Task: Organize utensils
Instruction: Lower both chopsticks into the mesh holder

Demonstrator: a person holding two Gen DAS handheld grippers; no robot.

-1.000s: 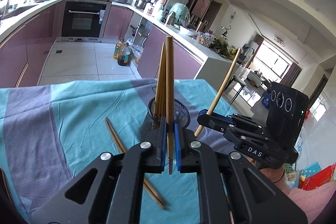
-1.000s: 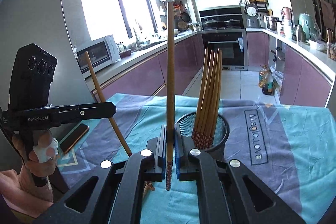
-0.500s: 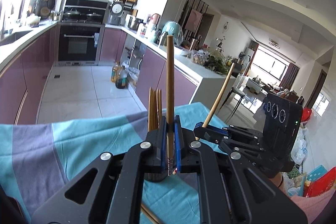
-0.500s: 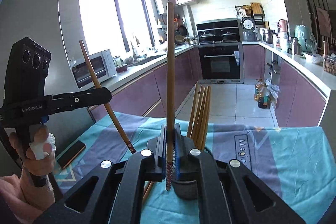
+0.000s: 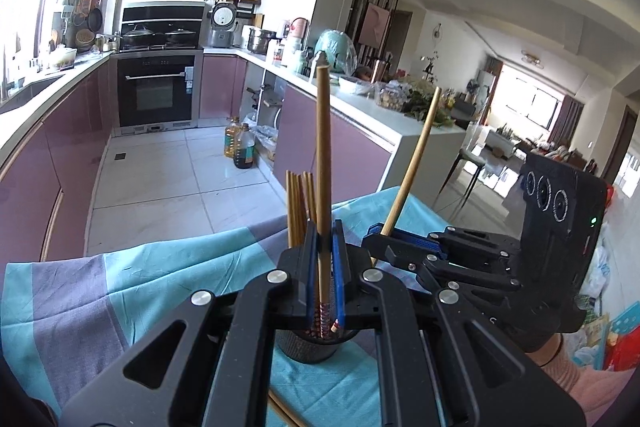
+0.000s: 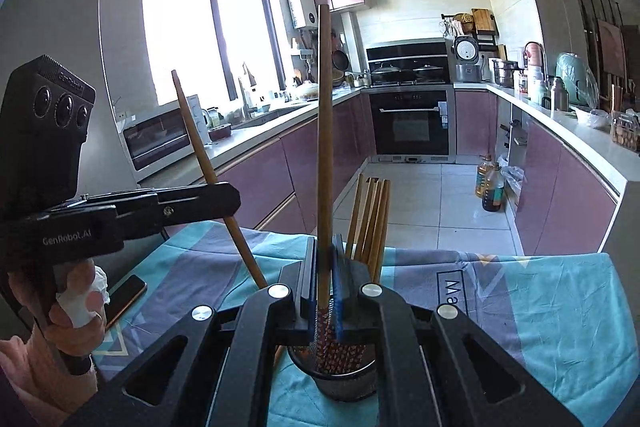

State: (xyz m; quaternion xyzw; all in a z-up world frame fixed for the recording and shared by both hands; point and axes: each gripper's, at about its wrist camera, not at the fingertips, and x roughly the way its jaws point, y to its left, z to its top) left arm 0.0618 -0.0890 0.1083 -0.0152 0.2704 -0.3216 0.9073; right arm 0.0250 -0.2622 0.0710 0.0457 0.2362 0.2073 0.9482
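Note:
My left gripper is shut on a wooden chopstick held upright. Its patterned lower end hangs just above the dark mesh holder. Several chopsticks stand in that holder. My right gripper is shut on another upright chopstick, its patterned end over the same holder, beside the standing chopsticks. Each gripper shows in the other's view: the right one, the left one.
The holder stands on a table with a teal and grey cloth. Loose chopsticks lie on the cloth near me. A phone lies at the table's left edge. Kitchen counters and an oven are behind.
Both grippers have tilted up and moved in over the holder with their chopsticks. The holder now sits right under the fingers, and the loose chopsticks on the cloth have dropped almost out of view.

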